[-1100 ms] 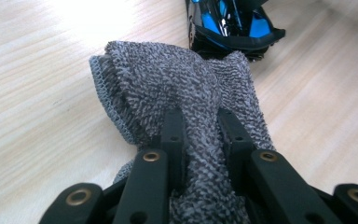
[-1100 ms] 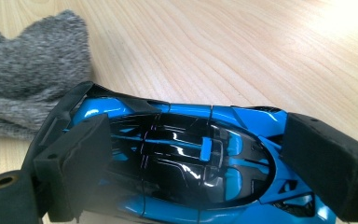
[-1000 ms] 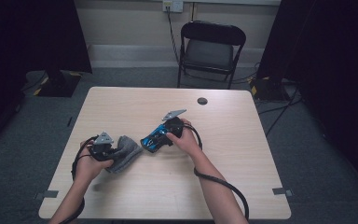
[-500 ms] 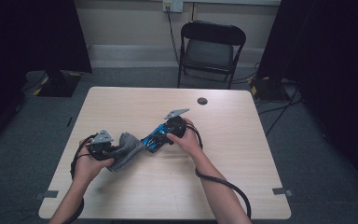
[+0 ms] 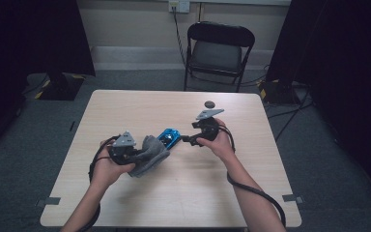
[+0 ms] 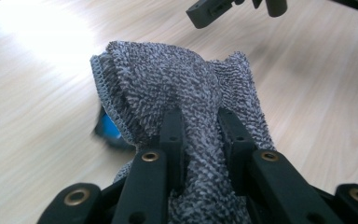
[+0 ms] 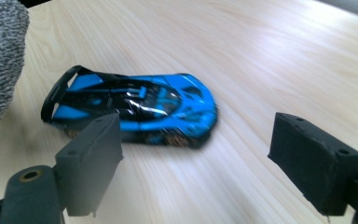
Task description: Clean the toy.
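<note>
Toy car sits mid-table, at 3 o'clock of the grey cloth — cloth clamped in left gripper. Right gripper jaws have just been closing slightly but stand apart, nothing between them. Risk: a loose cloth fold could drag the car — it would roll.

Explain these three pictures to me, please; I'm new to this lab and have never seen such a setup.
A person sits at a wooden table with a handheld two-jaw gripper in each hand. The high view looks down from above. The other two come from cameras riding on each gripper, looking along its black jaws. The left gripper is shut on a grey cloth. The right gripper is open, its jaws having just closed slightly, with nothing between them; it points at a blue toy car lying on the table beside the cloth. A small dark disc lies near the far edge, and a folding chair stands beyond.
</note>
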Available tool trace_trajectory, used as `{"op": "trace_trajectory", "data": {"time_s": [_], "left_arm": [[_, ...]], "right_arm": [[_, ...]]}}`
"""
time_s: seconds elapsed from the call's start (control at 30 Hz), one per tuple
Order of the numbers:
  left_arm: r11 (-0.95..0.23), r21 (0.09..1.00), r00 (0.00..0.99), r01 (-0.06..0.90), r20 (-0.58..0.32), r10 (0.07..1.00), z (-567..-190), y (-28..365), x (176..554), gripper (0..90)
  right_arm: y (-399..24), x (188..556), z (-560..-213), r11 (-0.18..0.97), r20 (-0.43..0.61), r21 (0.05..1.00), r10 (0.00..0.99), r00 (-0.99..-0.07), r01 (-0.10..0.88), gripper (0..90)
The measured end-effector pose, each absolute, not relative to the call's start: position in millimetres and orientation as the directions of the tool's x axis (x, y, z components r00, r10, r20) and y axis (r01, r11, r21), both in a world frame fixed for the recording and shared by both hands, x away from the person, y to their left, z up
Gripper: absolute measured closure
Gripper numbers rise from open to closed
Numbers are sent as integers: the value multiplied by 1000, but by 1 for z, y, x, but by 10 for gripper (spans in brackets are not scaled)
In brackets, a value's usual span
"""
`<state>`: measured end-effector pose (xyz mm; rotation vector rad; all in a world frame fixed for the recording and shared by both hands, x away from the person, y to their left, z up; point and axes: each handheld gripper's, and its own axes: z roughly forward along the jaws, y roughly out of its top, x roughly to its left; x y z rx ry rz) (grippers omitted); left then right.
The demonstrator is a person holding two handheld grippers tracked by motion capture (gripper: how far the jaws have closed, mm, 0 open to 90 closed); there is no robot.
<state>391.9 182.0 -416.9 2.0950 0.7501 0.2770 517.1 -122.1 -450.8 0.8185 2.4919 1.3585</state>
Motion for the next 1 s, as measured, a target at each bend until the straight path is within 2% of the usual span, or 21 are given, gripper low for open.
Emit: {"op": "trace_trajectory", "data": {"time_s": [0.43, 0.73, 1.0], "left_arm": [[-484, 790, 860, 376, -103, 499, -425, 97, 407, 744], [-503, 782, 885, 368, -129, 446, -444, 50, 419, 743], [-513, 775, 888, 369, -133, 440, -464, 25, 426, 734]], "right_arm": [[-196, 492, -446, 406, 91, 820, 603, -792, 404, 182], [-224, 479, -448, 373, 97, 834, 627, -773, 407, 189], [-245, 473, -455, 335, 113, 845, 650, -752, 417, 193]]}}
